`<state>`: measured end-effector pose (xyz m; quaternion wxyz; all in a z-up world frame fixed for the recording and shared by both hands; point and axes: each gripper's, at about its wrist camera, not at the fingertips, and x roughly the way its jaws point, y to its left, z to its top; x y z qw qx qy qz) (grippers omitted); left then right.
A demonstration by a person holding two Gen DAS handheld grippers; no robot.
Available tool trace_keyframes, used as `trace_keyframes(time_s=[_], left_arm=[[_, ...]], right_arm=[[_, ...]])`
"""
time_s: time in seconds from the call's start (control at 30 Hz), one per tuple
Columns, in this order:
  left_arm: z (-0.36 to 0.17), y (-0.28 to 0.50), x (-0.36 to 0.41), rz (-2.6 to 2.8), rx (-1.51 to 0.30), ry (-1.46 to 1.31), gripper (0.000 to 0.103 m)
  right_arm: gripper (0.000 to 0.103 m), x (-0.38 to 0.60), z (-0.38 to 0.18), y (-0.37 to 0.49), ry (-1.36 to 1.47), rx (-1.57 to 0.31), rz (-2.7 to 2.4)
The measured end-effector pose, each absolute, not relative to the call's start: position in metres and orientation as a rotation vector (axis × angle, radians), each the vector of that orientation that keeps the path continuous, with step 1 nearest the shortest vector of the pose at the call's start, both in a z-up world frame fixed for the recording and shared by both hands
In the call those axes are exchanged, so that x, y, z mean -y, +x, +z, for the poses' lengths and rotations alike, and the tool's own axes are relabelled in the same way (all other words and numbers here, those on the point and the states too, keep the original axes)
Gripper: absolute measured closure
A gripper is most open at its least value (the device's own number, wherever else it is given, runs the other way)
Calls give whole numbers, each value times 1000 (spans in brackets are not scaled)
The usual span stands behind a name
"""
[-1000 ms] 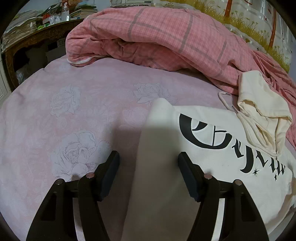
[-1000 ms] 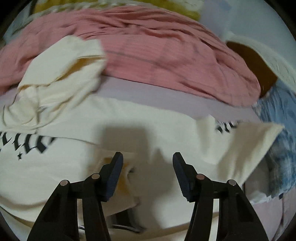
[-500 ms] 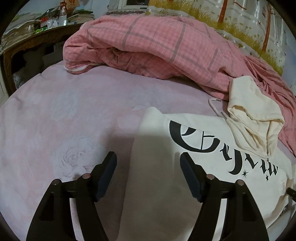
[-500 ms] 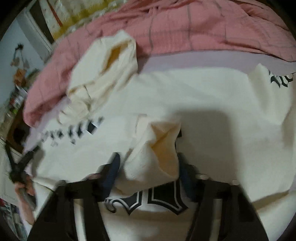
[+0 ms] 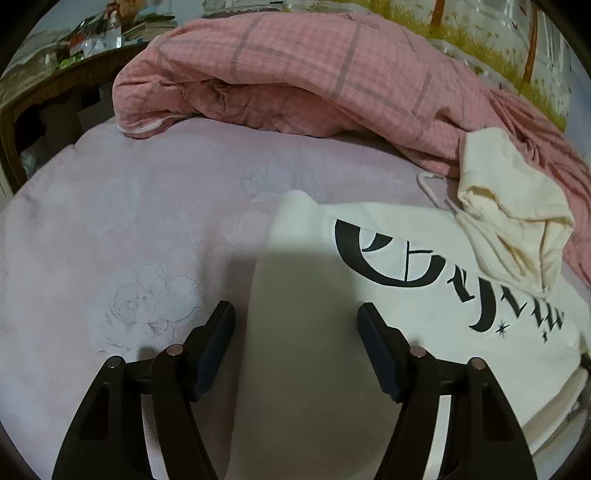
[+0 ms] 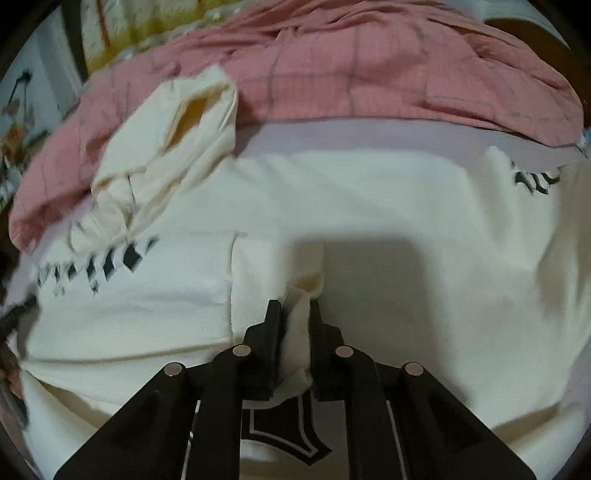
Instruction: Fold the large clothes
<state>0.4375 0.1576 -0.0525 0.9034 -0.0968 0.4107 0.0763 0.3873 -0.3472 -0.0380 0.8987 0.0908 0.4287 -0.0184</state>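
Observation:
A cream hoodie [image 5: 406, 280] with black lettering lies spread on the pink bed sheet [image 5: 129, 229], its hood [image 5: 509, 221] bunched at the right. My left gripper [image 5: 295, 325] is open and empty, hovering over the hoodie's left edge. In the right wrist view the hoodie [image 6: 424, 221] fills the frame, its hood [image 6: 173, 133] at upper left. My right gripper [image 6: 295, 314] is shut on a cuff of the hoodie's sleeve [image 6: 295, 328], held over the body of the garment.
A pink checked duvet [image 5: 314, 74] is heaped along the far side of the bed and shows in the right wrist view [image 6: 388, 62]. A dark wooden desk [image 5: 55, 85] with clutter stands at the far left. A curtain [image 5: 480, 33] hangs behind.
My right gripper closed on the sleeve cuff and carried it over the hoodie's body. My left gripper stayed open and drifted slightly over the hoodie's left edge.

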Motion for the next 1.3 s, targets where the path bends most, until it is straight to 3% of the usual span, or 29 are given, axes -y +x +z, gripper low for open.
trace_keyframes(time_s=[0.1,0.23,0.27,0.33,0.53,0.67,0.9,1.0,1.2,1.3], left_arm=[[-47,433,-156,145,-825,-198,35],[-21,418,-148,108,-744,-190,35],[-11,413,-143,87,-710,-191,33],[9,401,-134,44,-639,-188,31],[63,361,-113,-47,-415,-141,20],[81,344,-107,-65,-309,-125,0],[84,342,-116,-27,-304,-134,0],[80,347,-124,-54,-322,-199,0],[60,363,-116,27,-402,-219,0],[40,373,-111,23,-454,-283,0]], right_arm=[[85,354,-30,376,68,-841,-205],[82,384,-24,366,196,-820,-155],[76,386,-15,361,188,-785,-174],[37,387,1,352,163,-713,-219],[35,393,45,327,175,-553,-241],[34,400,63,318,177,-515,-277],[32,470,120,289,245,-528,-288],[29,537,144,283,413,-549,-309],[29,645,147,289,600,-634,-286],[30,697,117,294,806,-655,-263]])
